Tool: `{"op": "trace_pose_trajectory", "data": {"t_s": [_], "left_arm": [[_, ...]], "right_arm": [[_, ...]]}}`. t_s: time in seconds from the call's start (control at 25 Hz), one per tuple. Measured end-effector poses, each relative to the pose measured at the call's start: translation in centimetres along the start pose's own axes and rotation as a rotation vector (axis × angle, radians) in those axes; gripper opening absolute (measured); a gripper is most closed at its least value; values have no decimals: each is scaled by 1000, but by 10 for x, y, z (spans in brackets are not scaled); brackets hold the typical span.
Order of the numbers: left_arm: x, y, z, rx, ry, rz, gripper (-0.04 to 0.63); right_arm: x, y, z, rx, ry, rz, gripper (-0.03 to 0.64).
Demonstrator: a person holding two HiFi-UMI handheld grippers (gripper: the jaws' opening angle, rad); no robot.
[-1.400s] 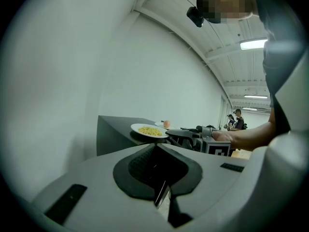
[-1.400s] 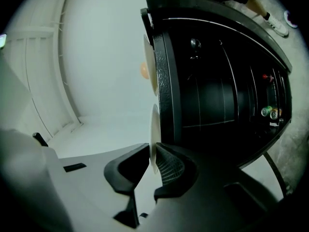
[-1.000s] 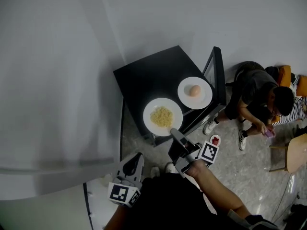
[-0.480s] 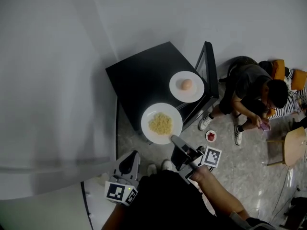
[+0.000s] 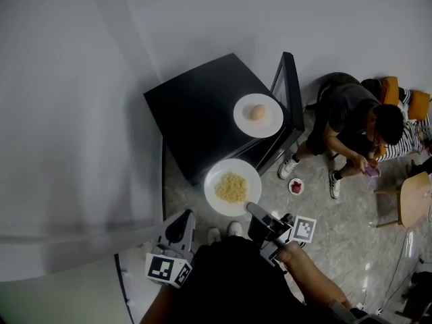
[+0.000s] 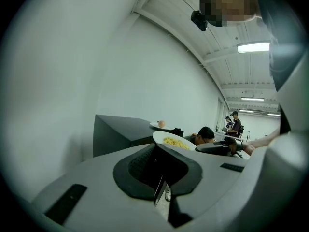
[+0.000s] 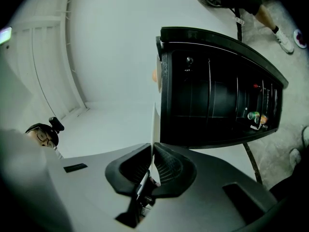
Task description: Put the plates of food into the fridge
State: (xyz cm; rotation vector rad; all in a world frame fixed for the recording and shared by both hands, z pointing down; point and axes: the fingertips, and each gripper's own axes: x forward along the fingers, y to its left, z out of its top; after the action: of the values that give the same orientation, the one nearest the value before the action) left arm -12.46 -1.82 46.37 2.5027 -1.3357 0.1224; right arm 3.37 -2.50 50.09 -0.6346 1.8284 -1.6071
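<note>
Head view, blk fridge (image 5: 196, 106), prob. stone floor (image 5: 337, 228)

My right tongs (image 5: 252, 209) reach out ahead of my body, with their square-marker cube (image 5: 302, 229) riding just behind the grip. My right forearm (image 5: 312, 283) runs back from it toward the lower right. In the right gripper view the jaws are clamped on the near rim of the white round plate of yellow noodles (image 5: 233, 187). The rim stands edge-on between the black ribbed pads (image 7: 168, 167), pressed from both sides. My left tongs (image 5: 183, 220) sit low at my left side, pointing forward, their own marker cube (image 5: 167, 270) nearest me. In the left gripper view their jaws are drawn together with nothing between them.
</note>
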Motion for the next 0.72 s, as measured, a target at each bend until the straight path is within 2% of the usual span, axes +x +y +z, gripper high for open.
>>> {"op": "trace_pose_trajectory", "data": {"t_s": [0.28, 0.56, 0.72], "left_arm": [[3, -2, -1, -4, -1, -7, 25], [1, -8, -4, 32, 15, -20, 25], [1, -9, -7, 24, 31, -21, 25]], "right_arm": [[-19, -37, 0, 0, -7, -99, 37], [-11, -79, 4, -21, 7, -168, 35], [2, -102, 9, -33, 10, -206, 35]]}}
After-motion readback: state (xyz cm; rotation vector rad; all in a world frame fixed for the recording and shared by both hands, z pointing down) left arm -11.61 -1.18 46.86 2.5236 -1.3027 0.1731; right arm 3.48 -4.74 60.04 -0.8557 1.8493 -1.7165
